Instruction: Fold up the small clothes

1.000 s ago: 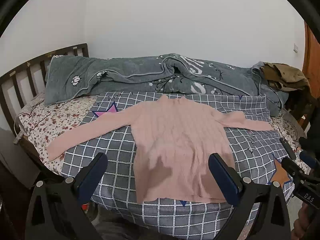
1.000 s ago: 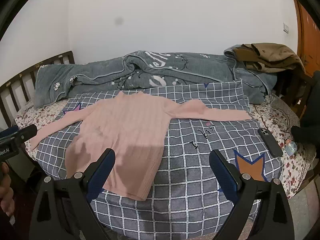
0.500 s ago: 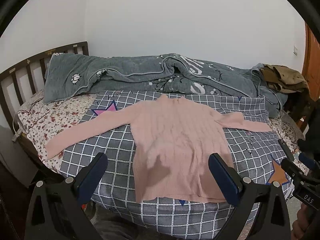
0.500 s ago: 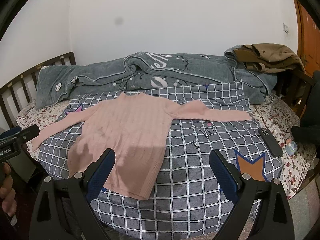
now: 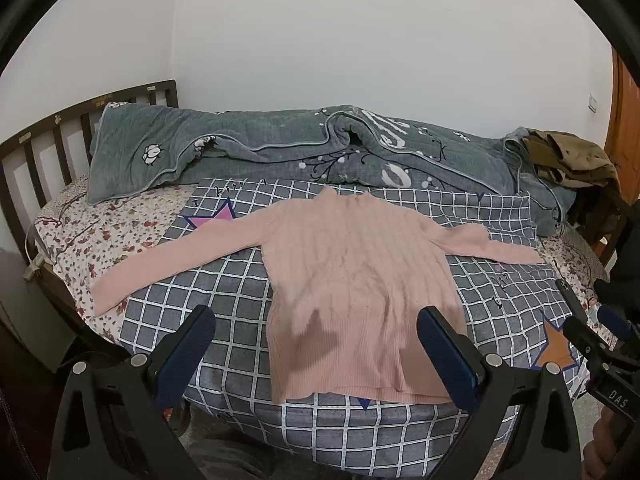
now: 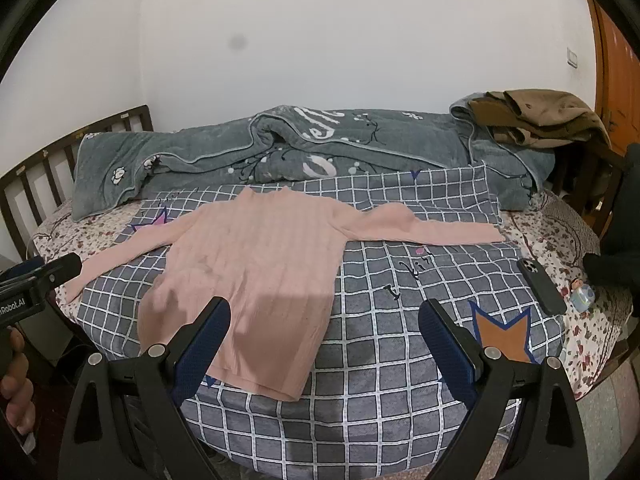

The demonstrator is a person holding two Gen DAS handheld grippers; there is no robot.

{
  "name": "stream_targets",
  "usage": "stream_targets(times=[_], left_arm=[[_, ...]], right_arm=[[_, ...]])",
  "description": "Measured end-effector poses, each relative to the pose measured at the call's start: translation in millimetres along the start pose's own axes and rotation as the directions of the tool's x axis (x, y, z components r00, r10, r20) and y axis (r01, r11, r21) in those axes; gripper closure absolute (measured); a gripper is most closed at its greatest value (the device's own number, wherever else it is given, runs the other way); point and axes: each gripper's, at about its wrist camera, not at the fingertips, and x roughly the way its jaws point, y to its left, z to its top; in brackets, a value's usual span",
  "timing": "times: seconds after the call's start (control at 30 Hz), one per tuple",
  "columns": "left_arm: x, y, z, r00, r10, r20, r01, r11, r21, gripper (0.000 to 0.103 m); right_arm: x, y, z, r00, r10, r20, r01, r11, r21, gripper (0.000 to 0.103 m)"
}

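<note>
Hand-held gripper (image 5: 316,344) open; pink sweater (image 5: 352,280) flat, unfolded.

Phone (image 6: 541,286) (black) beside brown clothes (image 6: 536,118).

Plain white wall (image 5: 360,40) behind bed. Dark wooden slatted headboard (image 5: 52,136) at left. Orange-brown door (image 6: 616,60) at far right, white wall switch (image 6: 572,57) beside it. Floral sheet (image 5: 92,236), grey checked cover (image 6: 400,344), rumpled grey quilt (image 5: 260,148) along far side.
</note>
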Motion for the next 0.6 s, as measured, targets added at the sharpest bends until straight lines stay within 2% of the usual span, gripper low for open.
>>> stream_targets(times=[0.6], left_arm=[[-1.4, 4.8, -2.3, 1.000, 0.001, -0.002, -0.001, 1.000, -0.010, 0.001]], right_arm=[[-1.5, 2.7, -1.3, 1.000, 0.004, 0.003, -0.004, 1.000, -0.004, 0.009]])
